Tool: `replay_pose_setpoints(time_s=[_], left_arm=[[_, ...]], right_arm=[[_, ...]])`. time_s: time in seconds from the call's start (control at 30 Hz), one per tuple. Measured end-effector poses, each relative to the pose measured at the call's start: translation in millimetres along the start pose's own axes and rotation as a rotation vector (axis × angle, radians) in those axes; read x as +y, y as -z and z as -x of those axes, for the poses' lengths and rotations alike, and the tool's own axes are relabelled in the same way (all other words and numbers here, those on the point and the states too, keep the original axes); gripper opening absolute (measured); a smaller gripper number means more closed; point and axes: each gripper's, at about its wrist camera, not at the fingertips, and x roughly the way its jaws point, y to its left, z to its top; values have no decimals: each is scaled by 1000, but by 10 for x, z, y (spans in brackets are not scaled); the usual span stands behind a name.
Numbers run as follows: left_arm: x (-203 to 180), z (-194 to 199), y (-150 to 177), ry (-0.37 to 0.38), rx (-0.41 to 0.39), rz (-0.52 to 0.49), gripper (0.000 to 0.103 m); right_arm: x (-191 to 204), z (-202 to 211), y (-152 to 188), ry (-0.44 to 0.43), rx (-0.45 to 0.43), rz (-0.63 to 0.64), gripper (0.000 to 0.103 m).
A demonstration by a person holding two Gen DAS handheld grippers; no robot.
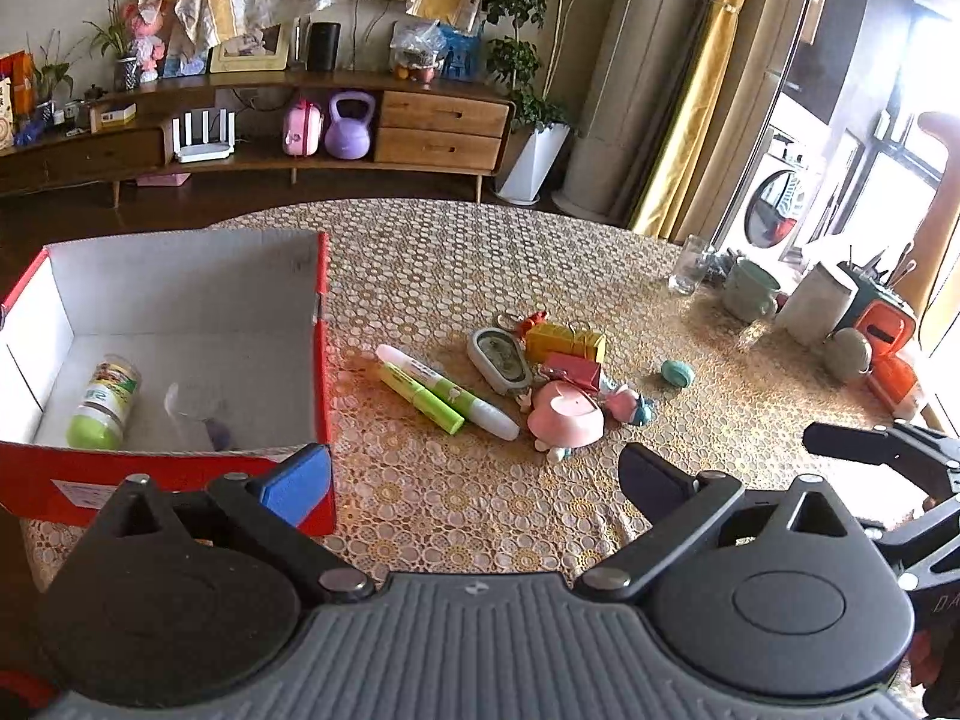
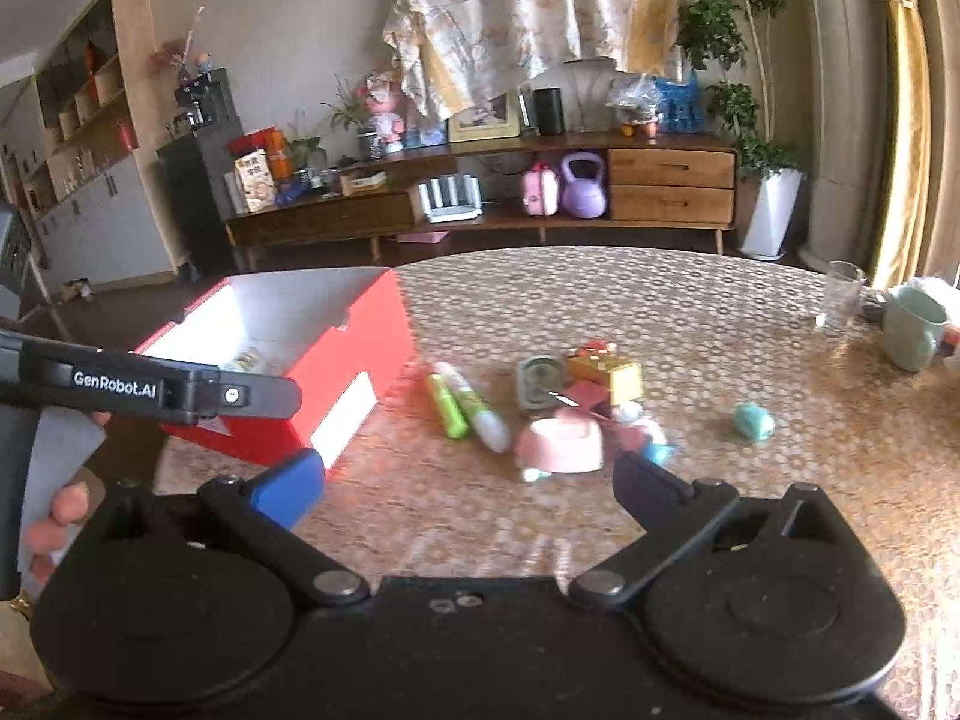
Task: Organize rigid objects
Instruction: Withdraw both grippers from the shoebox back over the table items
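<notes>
A red box (image 1: 324, 324) with a white inside stands at the left of the table; it also shows in the right wrist view (image 2: 354, 360). In it lie a green-capped bottle (image 1: 105, 399) and a clear cup (image 1: 195, 414). Mid-table lies a pile: two green-white markers (image 1: 447, 390) (image 2: 471, 408), a grey oval case (image 1: 500, 359), a yellow block (image 1: 567, 341), a red block (image 1: 573, 369), a pink bowl-shaped toy (image 1: 566, 414) (image 2: 561, 441) and a teal piece (image 1: 678, 373) (image 2: 753, 420). My left gripper (image 1: 474, 480) is open and empty, near the box's front corner. My right gripper (image 2: 468, 489) is open and empty, short of the pink toy.
At the right edge of the table stand a glass (image 1: 690, 267), a pale green mug (image 1: 750, 291), a white canister (image 1: 816, 309) and orange items (image 1: 888, 348). The other gripper's arm (image 2: 150, 390) crosses the left side of the right wrist view. A wooden sideboard (image 1: 360, 132) stands beyond the table.
</notes>
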Motion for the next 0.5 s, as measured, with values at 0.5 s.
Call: replay_pose_setpoints(time_s=[0.5], left_arm=[[-389, -692, 61, -21, 0, -43, 103]], right_arm=[[-810, -299, 16, 128, 46, -48, 102]])
